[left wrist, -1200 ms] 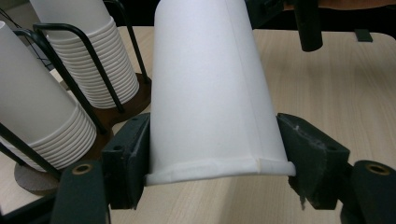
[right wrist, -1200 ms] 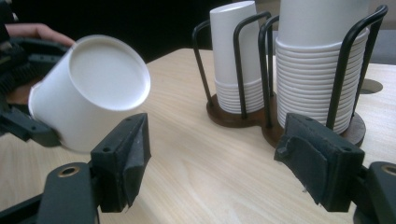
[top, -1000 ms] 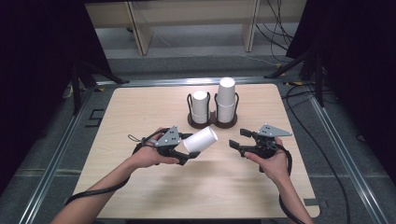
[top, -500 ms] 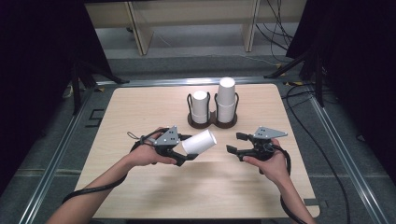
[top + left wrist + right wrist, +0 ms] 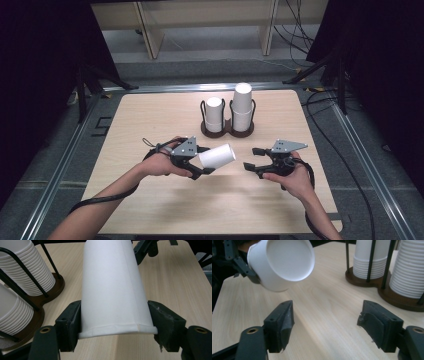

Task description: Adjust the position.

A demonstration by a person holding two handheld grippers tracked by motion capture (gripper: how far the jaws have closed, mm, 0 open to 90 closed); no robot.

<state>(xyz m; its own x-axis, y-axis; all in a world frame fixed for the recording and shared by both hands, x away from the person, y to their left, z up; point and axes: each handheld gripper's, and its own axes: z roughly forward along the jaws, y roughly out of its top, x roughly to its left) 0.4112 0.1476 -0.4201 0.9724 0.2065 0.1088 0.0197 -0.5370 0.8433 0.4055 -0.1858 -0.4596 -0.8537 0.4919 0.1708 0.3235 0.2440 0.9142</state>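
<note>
left gripper (image 5: 200, 162) had its jaws clenched on a white paper cup (image 5: 217, 156) near the rim, the cup held on its side above the counter (image 5: 150, 115), near the middle, its closed base pointing right toward the right gripper (image 5: 252, 159). right gripper sat just right of the cup and apart from it, jaws released with nothing between them, and they had just been closing. two cup stacks (image 5: 241, 107) stood in a dark wire holder (image 5: 227, 131) on the far side of the counter.
</note>
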